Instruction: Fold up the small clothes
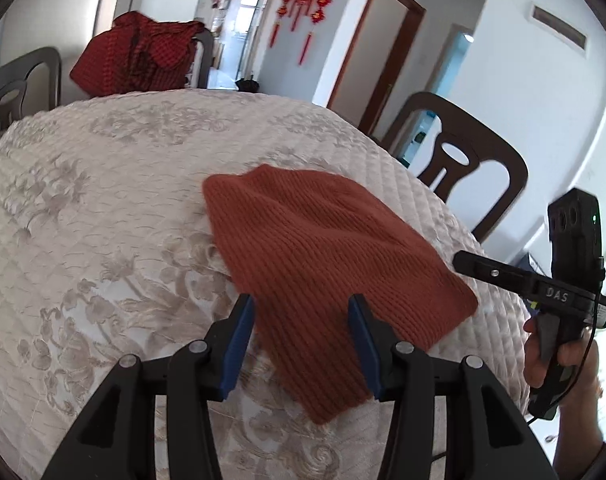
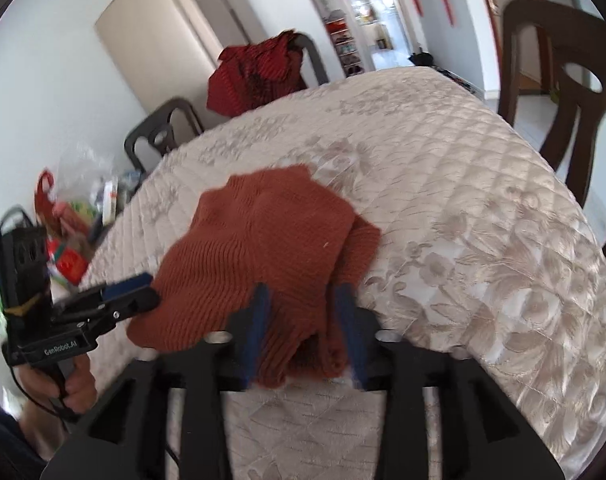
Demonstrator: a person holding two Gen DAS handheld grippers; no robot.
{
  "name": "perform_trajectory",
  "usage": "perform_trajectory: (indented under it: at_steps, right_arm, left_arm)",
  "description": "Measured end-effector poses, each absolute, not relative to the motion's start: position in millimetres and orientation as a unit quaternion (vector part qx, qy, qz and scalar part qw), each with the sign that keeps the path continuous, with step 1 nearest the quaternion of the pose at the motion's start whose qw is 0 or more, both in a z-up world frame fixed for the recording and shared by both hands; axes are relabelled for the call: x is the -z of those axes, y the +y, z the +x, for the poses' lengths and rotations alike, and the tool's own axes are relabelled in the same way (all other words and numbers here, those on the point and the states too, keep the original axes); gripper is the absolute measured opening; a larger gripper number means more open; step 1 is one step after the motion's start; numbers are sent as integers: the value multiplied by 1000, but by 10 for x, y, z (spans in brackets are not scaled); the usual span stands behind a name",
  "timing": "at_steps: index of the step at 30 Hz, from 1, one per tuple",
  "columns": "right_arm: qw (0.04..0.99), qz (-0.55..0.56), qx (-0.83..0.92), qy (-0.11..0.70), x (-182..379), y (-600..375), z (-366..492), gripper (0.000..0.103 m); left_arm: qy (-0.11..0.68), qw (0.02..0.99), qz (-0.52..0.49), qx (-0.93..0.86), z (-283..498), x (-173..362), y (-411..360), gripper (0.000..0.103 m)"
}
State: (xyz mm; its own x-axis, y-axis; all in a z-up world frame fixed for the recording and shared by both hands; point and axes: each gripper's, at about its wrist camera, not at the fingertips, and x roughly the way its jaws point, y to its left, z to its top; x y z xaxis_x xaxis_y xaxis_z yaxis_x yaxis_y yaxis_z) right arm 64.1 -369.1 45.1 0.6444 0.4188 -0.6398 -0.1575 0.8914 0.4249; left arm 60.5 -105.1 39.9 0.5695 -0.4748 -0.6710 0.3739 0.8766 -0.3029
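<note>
On the quilted table we have the rust knit garment folded once, left gripper and right gripper both half-open, gripping nothing, further folds likely remaining.

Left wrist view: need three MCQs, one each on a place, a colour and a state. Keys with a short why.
1. Where does the rust knit garment lie?
A. on the quilted tablecloth
B. in a basket
C. on the floor

2. What colour are the pads of the left gripper?
A. red
B. blue
C. white

3. How do the left gripper's jaws stand?
A. shut on the tablecloth
B. shut and empty
C. open, with the garment's near edge between them

Key:
1 A: the knit is spread on the pale quilted cloth.
2 B: both pads show blue against the black fingers.
3 C: the pads stand well apart and neither presses on the knit.
</note>
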Motion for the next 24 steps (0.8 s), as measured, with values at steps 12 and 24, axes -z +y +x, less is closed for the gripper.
perform_trajectory:
  at_steps: [12, 24]
  right_arm:
    - [836, 291, -191, 425, -133, -3907, 1036, 55]
    - [834, 269, -221, 428, -117, -3716, 951, 54]
  left_arm:
    - [451, 832, -180, 269, 901, -83, -906, 58]
    - [446, 844, -145, 259, 842, -120, -1029, 59]
